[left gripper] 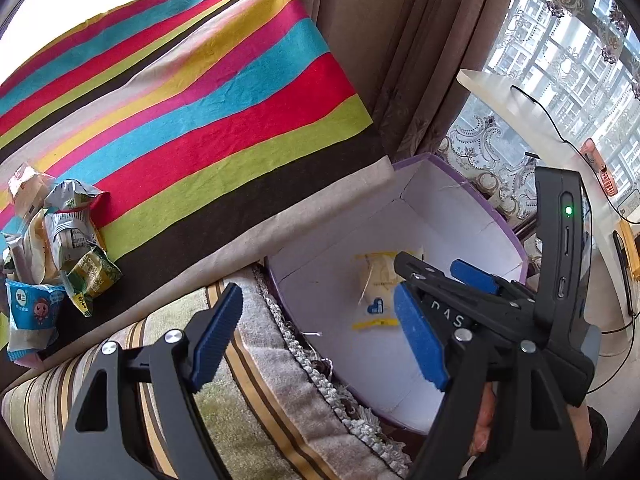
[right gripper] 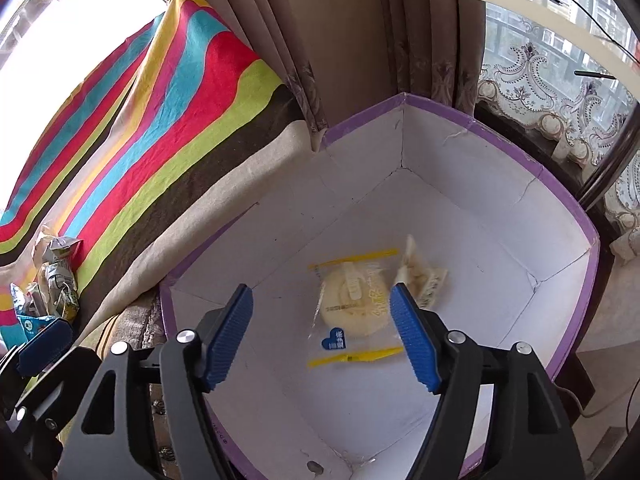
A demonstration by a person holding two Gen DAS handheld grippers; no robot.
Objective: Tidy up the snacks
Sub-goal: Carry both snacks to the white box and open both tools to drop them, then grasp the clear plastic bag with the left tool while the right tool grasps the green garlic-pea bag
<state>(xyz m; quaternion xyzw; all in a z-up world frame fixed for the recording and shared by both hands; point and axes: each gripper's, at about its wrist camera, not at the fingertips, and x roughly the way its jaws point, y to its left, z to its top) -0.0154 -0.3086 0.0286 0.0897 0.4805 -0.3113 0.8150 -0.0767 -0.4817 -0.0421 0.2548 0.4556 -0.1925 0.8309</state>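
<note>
A purple-rimmed white box stands beside the striped table; it also shows in the left wrist view. Inside lie a clear packet with a round yellow cake and a second pale packet next to it; the cake packet shows in the left wrist view. My right gripper is open and empty, above the box. My left gripper is open and empty, over the box's near-left edge. A pile of snack packets lies on the table's left end, also in the right wrist view.
A striped cloth covers the table. Brown curtains hang behind. A striped sofa cushion with fringe lies under the left gripper. A white shelf with cables is at the right by the window.
</note>
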